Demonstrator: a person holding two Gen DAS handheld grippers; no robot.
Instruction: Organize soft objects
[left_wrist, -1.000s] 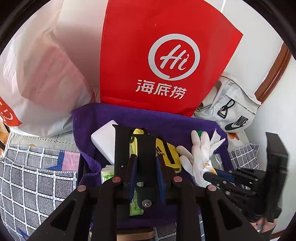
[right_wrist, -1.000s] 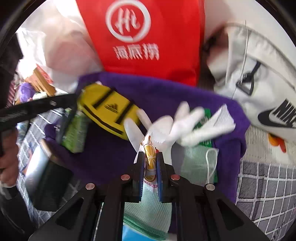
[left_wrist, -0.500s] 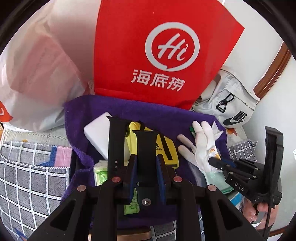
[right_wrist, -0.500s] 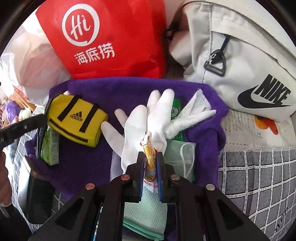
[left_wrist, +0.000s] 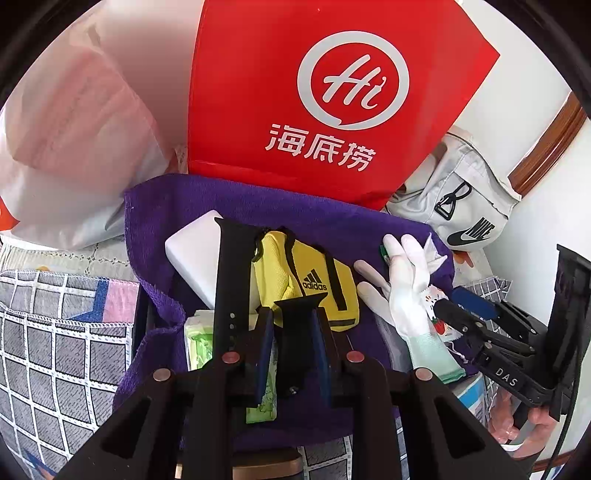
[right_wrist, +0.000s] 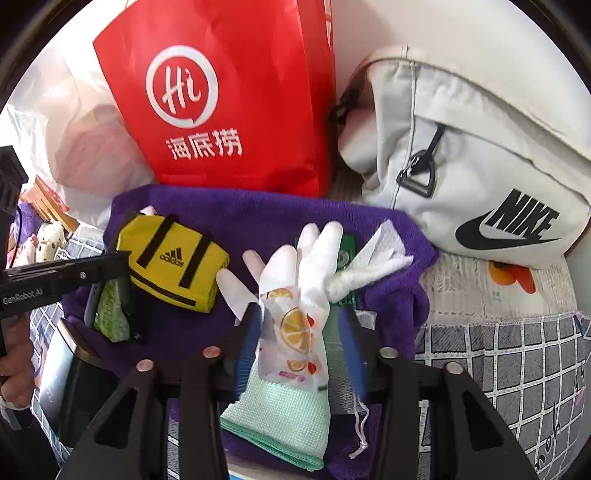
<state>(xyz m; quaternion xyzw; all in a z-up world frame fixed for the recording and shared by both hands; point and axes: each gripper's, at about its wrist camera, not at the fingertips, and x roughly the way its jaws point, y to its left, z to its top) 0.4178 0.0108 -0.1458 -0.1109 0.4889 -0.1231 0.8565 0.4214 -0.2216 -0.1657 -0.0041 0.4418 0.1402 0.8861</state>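
Observation:
A purple towel (left_wrist: 207, 206) (right_wrist: 258, 214) holds the soft items. A white glove with a green cuff (right_wrist: 303, 266) (left_wrist: 410, 280) lies on it with a fruit-print packet (right_wrist: 295, 332) on top. My right gripper (right_wrist: 301, 325) is open, its jaws on either side of the packet and glove. A yellow Adidas pouch (left_wrist: 310, 277) (right_wrist: 173, 262) lies left of the glove. My left gripper (left_wrist: 293, 325) is shut on a black strap (left_wrist: 295, 321), just in front of the pouch. A crumpled white tissue (right_wrist: 373, 258) lies right of the glove.
A red paper bag (left_wrist: 332, 92) (right_wrist: 229, 92) stands behind the towel, a white plastic bag (left_wrist: 74, 140) to its left, a grey Nike bag (right_wrist: 480, 166) (left_wrist: 461, 206) to its right. A white block (left_wrist: 192, 254) and green tissue pack (left_wrist: 197, 339) lie on the towel. Checked cloth (right_wrist: 517, 362) covers the surface.
My right gripper has opened and let go of the fruit-print packet, which now rests on the glove. The left gripper has shifted slightly, still shut on the strap.

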